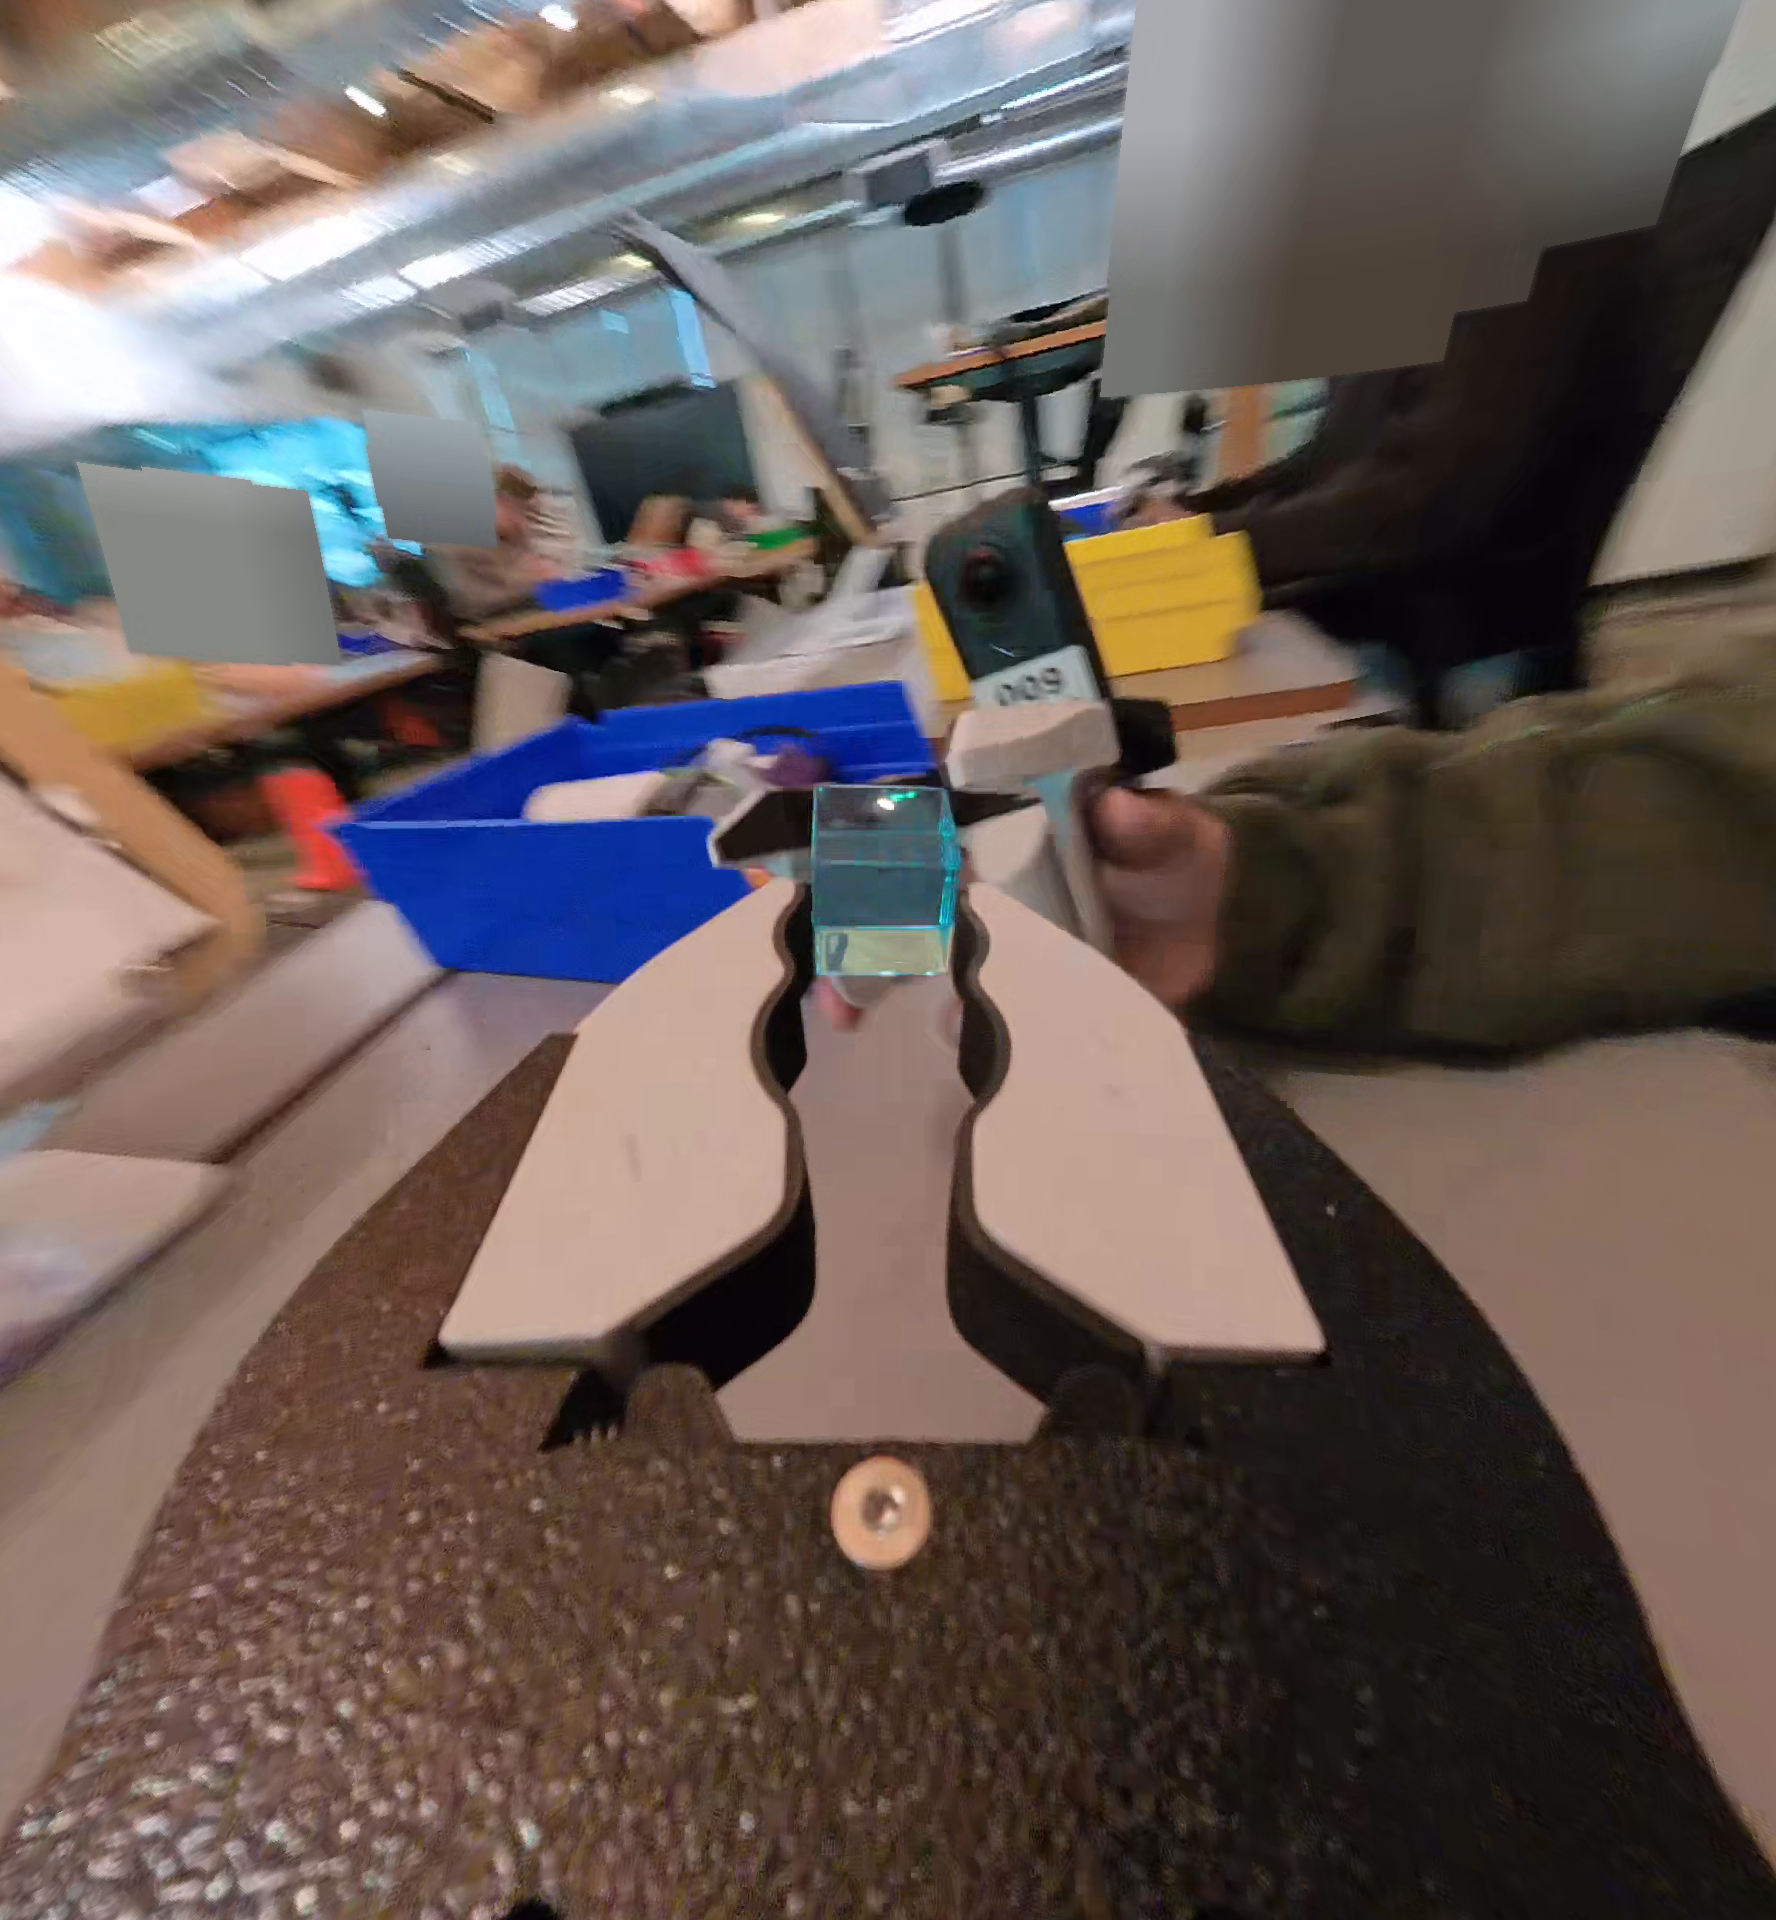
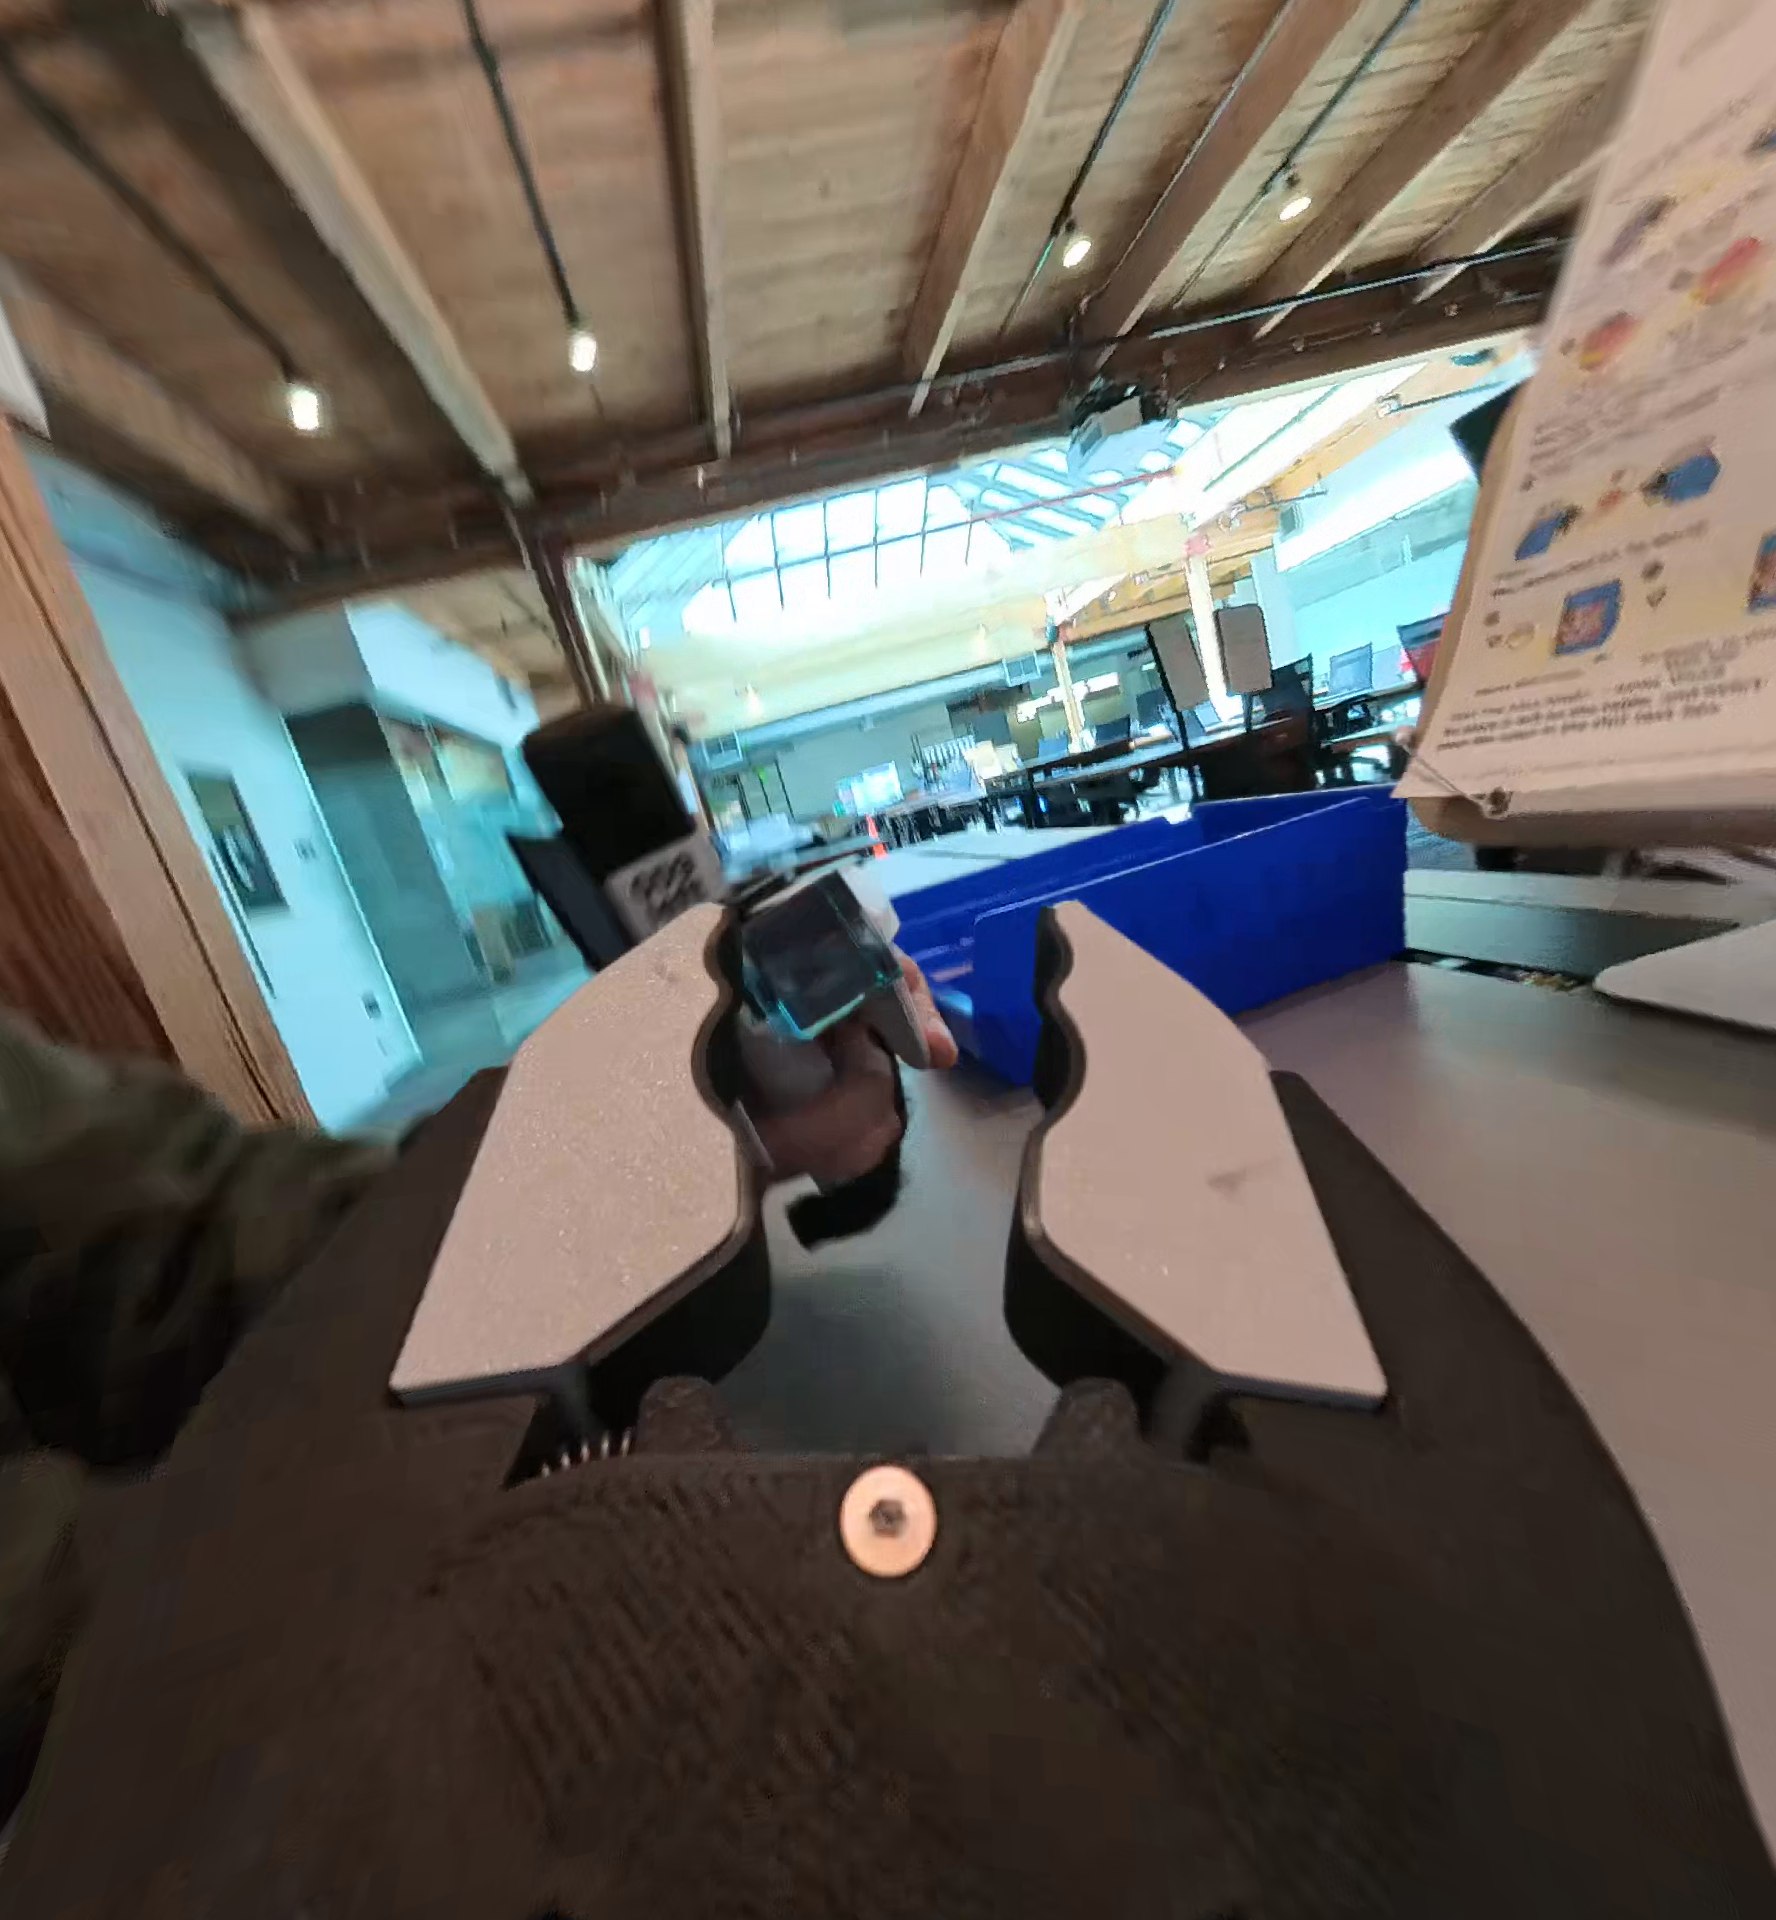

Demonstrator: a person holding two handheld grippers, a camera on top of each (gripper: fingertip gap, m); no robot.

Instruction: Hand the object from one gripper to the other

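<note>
Gripper L: left gripper (image 1: 884,935) narrowed onto the cube, both grey fingers (image 1: 655,1143) pressing its sides at the tips.
Cube: clear teal-tinted cube (image 1: 884,883), held off the table, upright and square to the left wrist view.
Cube, other view: same cube (image 2: 822,966) looks tilted, just beside the picture-left finger of the right gripper; touching or not, can't tell (motion blur).
Gripper R: right gripper (image 2: 889,925) spread wide, nothing between its pads. In the left wrist view its dark tips show either side of the cube, behind it.
Hand R: hand (image 1: 1154,883) wrapped on the right gripper's handle, olive sleeve (image 1: 1486,862) running off to the right.
Hand L: hand (image 2: 832,1122) on the left gripper's handle, seen in the gap between the right fingers.
Camera: dark camera (image 1: 1009,592) on top of the right gripper, white label under it.
Table: grey table (image 1: 1486,1195) below both tools.
Blue bin: blue bin (image 1: 510,883) on the table beyond the cube, mixed items inside, too blurred to name.
Yellow bins: stacked yellow bins (image 1: 1154,603) farther back, behind the camera.
Paper: printed sheet (image 2: 1642,468) hanging upper right in the right wrist view.
Background: wood-beam ceiling (image 2: 759,208), desks and seated people far off, blurred.
</note>
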